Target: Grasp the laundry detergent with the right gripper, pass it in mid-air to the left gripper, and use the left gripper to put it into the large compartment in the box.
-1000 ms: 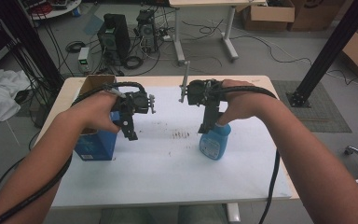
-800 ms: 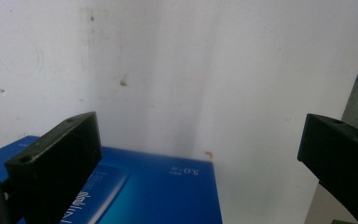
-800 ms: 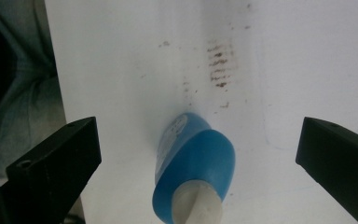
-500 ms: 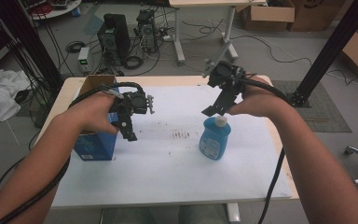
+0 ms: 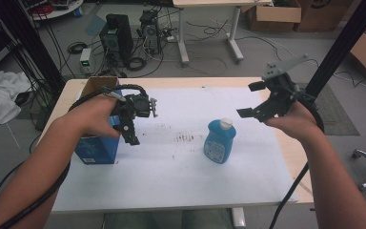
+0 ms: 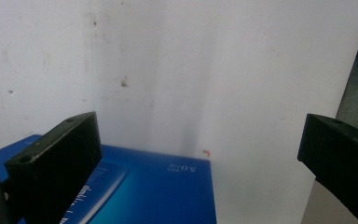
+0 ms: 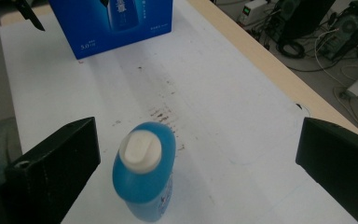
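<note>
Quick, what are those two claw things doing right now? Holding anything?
Left gripper: open, holding nothing, above the blue box.
Right gripper: open, holding nothing, raised beside the blue bottle, which stands on its own.

Lighting: even, diffuse overhead; dim floor beyond the table [image 5: 181, 191]. Shadows: soft, faint beside the bottle [image 7: 144, 172]. Quality: soft focus, blocky compression; near jaws blurred.

This is a lab or workshop. Beyond the far edge of the table [image 5: 276, 143], computer towers [image 5: 116, 36] and tangled cables [image 5: 81, 47] sit on the grey floor, with cardboard boxes [image 5: 271, 14] in the far right corner and a second desk [image 5: 209, 5] behind.
</note>
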Tool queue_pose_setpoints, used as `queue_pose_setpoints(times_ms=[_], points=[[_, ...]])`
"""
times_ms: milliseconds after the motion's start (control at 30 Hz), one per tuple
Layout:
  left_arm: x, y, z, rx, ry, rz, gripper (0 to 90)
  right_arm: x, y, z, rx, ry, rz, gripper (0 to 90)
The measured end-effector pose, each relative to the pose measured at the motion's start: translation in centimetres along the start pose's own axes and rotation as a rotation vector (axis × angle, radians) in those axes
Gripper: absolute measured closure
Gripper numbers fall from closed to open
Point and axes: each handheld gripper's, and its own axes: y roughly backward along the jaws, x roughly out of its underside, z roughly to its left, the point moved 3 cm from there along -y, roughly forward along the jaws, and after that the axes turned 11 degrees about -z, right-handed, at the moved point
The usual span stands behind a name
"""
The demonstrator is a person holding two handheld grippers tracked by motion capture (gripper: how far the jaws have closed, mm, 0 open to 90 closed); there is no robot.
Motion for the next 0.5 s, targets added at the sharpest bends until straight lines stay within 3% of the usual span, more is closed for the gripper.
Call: queue_pose_setpoints(times_ms=[133,200,233,267,333,367,500], points=[[0.0,0.1,0.0,0.001,-0.005,0.001,0.1,2.1,1.1,0.3,0.014,-0.026,-0.039,0.0],[0.0,0.2,0.0,0.001,-0.006,-0.003,0.1,4.2,1.7,0.8,0.032,-0.047,-0.066,0.0],[-0.1,0.2,-0.1,0.002,-0.003,-0.006,0.1,4.2,1.7,0.8,0.032,-0.047,-0.066,0.0],[-0.1,0.3,0.0,0.001,-0.004,-0.007,0.1,5.7,2.1,1.3,0.041,-0.055,-0.083,0.0],[-0.1,0.3,-0.1,0.002,-0.007,-0.009,0.1,6.4,2.2,1.5,0.044,-0.062,-0.091,0.0],[-0.1,0.3,-0.1,0.003,-0.009,-0.010,0.1,7.8,2.3,1.9,0.049,-0.073,-0.104,0.0],[-0.3,0.3,-0.2,0.004,-0.013,-0.012,0.1,10.3,2.6,2.5,0.058,-0.112,-0.149,0.0]])
